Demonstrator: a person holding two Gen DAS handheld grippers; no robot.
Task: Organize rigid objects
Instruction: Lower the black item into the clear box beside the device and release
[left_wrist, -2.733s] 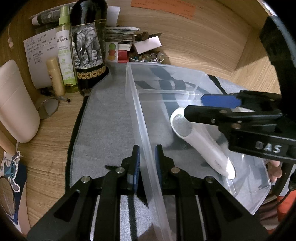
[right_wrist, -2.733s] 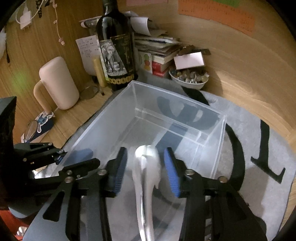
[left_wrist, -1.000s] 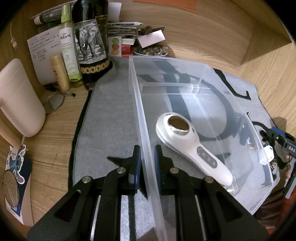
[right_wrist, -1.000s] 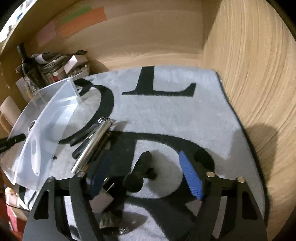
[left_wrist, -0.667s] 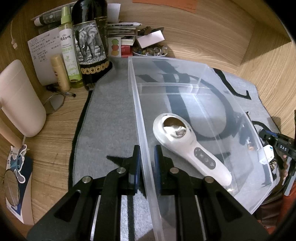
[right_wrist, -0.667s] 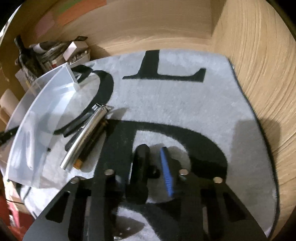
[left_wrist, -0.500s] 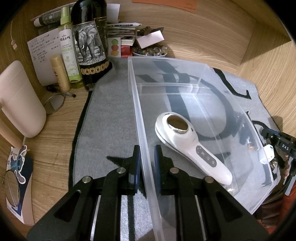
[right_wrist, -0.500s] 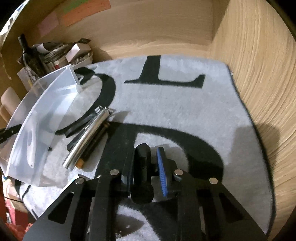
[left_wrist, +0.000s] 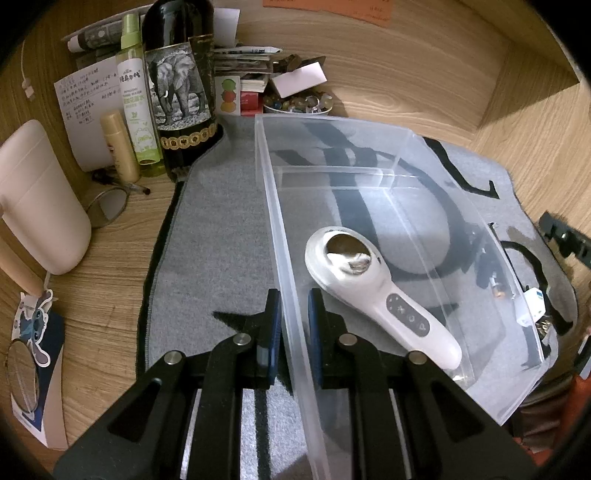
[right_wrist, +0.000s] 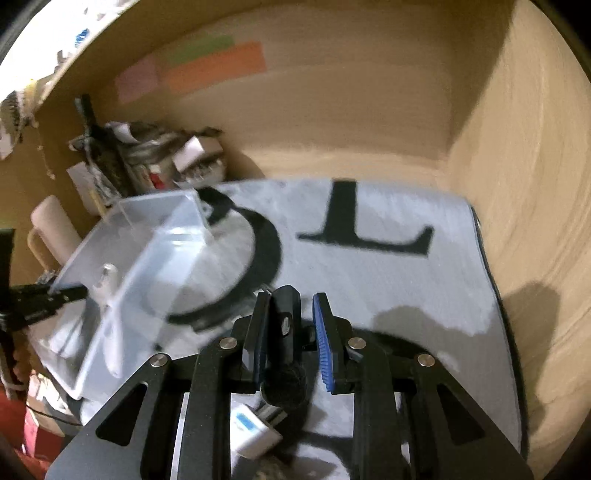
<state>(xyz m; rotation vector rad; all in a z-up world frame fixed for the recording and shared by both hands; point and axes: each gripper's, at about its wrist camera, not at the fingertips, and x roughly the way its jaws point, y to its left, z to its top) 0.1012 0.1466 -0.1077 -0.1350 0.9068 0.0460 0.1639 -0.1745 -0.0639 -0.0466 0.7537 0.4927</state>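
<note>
Left tool (left_wrist: 293, 321) clamped on clear bin (left_wrist: 275, 206) wall; white handheld device (left_wrist: 373, 291) inside

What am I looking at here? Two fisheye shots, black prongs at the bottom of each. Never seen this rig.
No robot: a person holds a two-finger gripper in each hand, each with a fisheye camera looking along its fingers. In the left wrist view, the left gripper is shut on the side wall of a clear plastic storage bin that sits on a grey felt mat with black letters. Inside the bin lies a white handheld device with buttons. In the right wrist view, blurred, the right gripper has just closed on a small black cylindrical object. Bottles and clutter stand at the back of the wooden desk.
</note>
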